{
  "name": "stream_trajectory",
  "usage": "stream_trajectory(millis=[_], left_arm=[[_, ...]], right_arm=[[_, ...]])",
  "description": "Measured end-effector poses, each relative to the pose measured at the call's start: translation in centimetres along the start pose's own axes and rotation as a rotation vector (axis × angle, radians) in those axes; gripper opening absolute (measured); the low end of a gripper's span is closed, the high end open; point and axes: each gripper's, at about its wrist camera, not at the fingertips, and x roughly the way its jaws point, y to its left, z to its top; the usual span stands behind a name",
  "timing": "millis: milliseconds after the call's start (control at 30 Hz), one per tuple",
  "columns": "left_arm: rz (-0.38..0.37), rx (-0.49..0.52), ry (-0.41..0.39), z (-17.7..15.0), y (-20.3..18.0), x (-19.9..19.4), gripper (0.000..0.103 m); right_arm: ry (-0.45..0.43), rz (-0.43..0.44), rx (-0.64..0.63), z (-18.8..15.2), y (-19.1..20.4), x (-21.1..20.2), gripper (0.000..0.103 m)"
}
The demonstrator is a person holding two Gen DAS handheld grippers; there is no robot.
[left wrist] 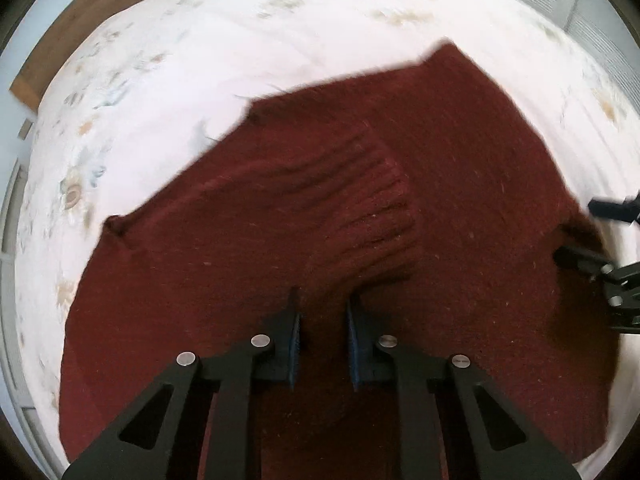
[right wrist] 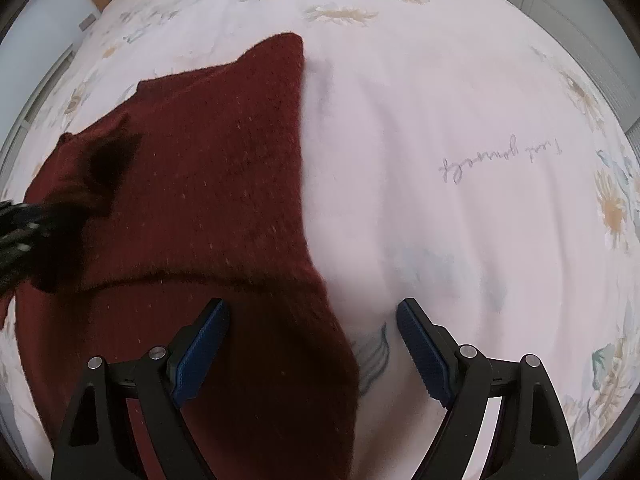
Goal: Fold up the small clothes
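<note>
A dark red knitted sweater (left wrist: 460, 184) lies on a white floral bedsheet (left wrist: 200, 60). One sleeve is folded across the body, its ribbed cuff (left wrist: 372, 208) in front of my left gripper (left wrist: 322, 304). The left jaws stand narrowly apart with sleeve fabric between them. In the right wrist view the sweater (right wrist: 208, 184) fills the left half. My right gripper (right wrist: 312, 308) is open and low over the sweater's right edge, one finger over the knit, the other over bare sheet. The right gripper also shows in the left wrist view (left wrist: 580, 236).
The bedsheet (right wrist: 460, 100) has flower prints round its border and a line of handwriting (right wrist: 500, 156). A wooden headboard or frame (left wrist: 80, 12) shows at the far left corner. The left gripper shows blurred at the left edge of the right wrist view (right wrist: 24, 232).
</note>
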Motion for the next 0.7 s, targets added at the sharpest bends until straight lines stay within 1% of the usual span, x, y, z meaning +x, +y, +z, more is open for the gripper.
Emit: stream_trajectory(millis=[67, 200, 267, 300, 333, 400, 467, 533, 600, 633, 700], left_arm=[[-0.023, -0.055, -0.028, -0.1, 2.0, -1.0, 0.016], [-0.034, -0.155, -0.109, -1.5, 6.6, -3.6, 0.016], [-0.036, -0.235, -0.14, -2.8, 9.7, -4.5, 0.016], [-0.037, -0.259, -0.149, -3.5, 9.9, -4.9, 0.016], [-0.036, -0.293, -0.152, -4.3, 11.1, -5.0, 0.016], [-0.021, -0.336, -0.137, -5.8, 13.2, -4.5, 0.016], [-0.006, -0.383, -0.106, -7.2, 14.8, -3.6, 0.016], [-0.029, -0.446, -0.059, -8.4, 16.7, -2.3, 0.017], [-0.046, -0.496, -0.032, -10.6, 18.0, -1.5, 0.018], [-0.048, -0.52, -0.02, -11.5, 18.5, -1.2, 0.021], [-0.035, -0.553, -0.008, -12.4, 19.4, -0.4, 0.023]], right_arm=[[-0.01, -0.003, 0.002, 0.5, 0.6, 0.3, 0.087], [-0.019, -0.026, -0.005, 1.3, 1.1, 0.7, 0.087], [-0.035, -0.035, -0.009, 1.4, 1.2, 0.8, 0.087], [-0.04, -0.039, -0.01, 1.3, 1.3, 0.9, 0.087], [-0.042, -0.041, -0.009, 1.2, 1.3, 1.1, 0.087], [-0.046, -0.04, -0.004, 1.0, 1.4, 1.3, 0.087], [-0.047, -0.042, -0.002, 0.9, 1.5, 1.4, 0.087], [-0.046, -0.042, -0.005, 0.8, 1.4, 1.4, 0.087], [-0.039, -0.042, -0.01, 0.9, 1.4, 1.4, 0.087], [-0.037, -0.04, -0.011, 0.9, 1.2, 1.4, 0.087], [-0.033, -0.039, -0.011, 0.8, 1.0, 1.4, 0.087]])
